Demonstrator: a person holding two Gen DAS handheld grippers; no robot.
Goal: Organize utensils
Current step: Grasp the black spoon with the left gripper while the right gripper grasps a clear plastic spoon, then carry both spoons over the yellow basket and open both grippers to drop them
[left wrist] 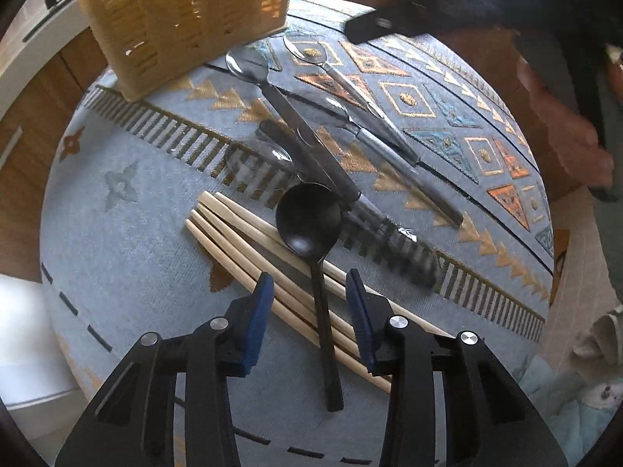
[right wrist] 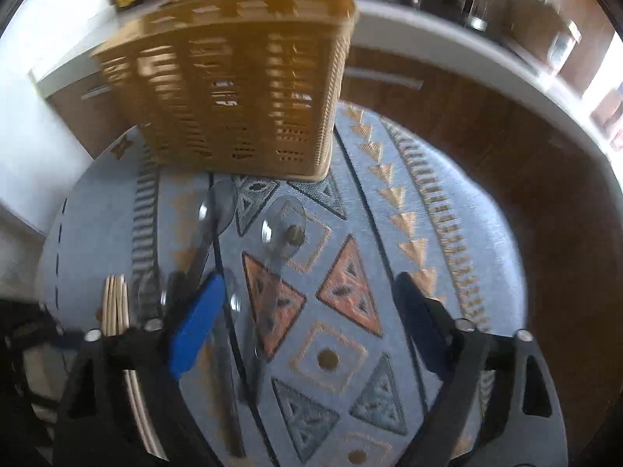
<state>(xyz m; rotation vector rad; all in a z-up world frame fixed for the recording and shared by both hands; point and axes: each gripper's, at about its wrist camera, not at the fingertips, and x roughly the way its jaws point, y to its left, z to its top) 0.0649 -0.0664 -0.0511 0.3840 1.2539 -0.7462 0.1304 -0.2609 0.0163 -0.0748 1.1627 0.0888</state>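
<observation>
A matte black spoon (left wrist: 309,225) lies across pale wooden chopsticks (left wrist: 249,249) on the patterned table (left wrist: 117,241); the left gripper (left wrist: 309,284) and right gripper (right wrist: 307,303) hover open, empty.

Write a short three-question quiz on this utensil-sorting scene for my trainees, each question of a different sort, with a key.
1. True or false: the left tongs are shut on the black spoon.
2. Multiple choice: where does the yellow slatted basket stand relative to the utensils in the left wrist view? A) beyond them, at the far side of the patterned cloth; B) under the tongs; C) on top of the chopsticks.
3. Fill in: the black spoon's handle lies across the wooden ____.

Key
1. False: the tongs are open, their pads either side of the handle.
2. A
3. chopsticks
</observation>
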